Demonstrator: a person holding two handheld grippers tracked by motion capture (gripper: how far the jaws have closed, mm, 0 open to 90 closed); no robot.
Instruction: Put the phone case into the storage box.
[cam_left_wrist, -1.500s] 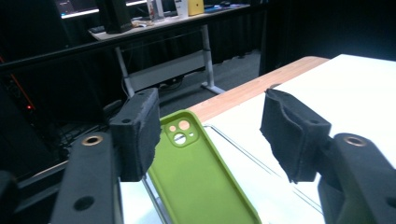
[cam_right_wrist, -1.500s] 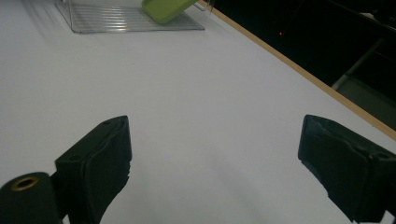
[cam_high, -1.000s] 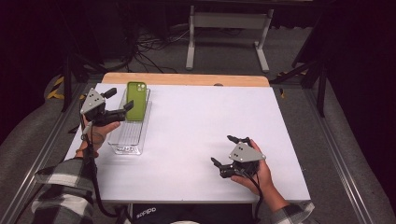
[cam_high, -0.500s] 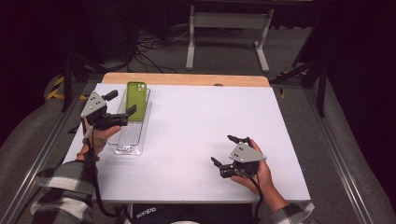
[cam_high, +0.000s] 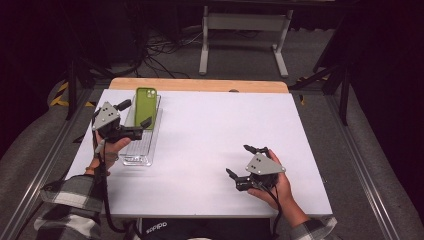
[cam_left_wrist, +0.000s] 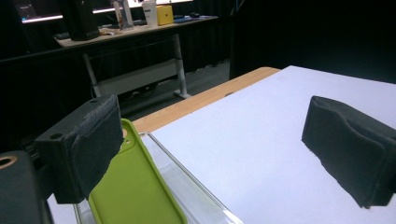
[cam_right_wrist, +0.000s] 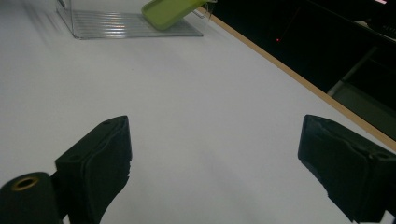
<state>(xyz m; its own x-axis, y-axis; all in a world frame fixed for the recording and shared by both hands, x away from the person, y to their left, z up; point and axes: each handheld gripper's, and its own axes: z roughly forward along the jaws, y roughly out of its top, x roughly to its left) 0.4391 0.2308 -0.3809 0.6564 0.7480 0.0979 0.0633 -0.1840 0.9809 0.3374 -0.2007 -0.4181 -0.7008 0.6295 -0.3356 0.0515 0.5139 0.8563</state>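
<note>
A lime-green phone case (cam_high: 145, 106) leans tilted in the far end of a clear plastic tray (cam_high: 137, 150) at the table's left. My left gripper (cam_high: 136, 113) hovers over the tray just short of the case. Its jaws have just been opening and now stand open with nothing between them. In the left gripper view the case (cam_left_wrist: 135, 186) lies low beside the left pad, apart from the tray's clear rim (cam_left_wrist: 187, 182). My right gripper (cam_high: 238, 160) rests open at the front right, above bare table. The right gripper view shows the case (cam_right_wrist: 170, 10) and tray (cam_right_wrist: 121, 23) far off.
The white table top (cam_high: 210, 130) has a wooden strip (cam_high: 200, 85) along its far edge. Beyond it are a metal stand (cam_high: 240, 30) and cables on a dark floor. A desk with small items (cam_left_wrist: 140, 23) stands behind.
My left gripper's jaws have spread wider and the hand has drawn slightly back from the green case, which stays leaning in the tray. The right gripper has not moved.
</note>
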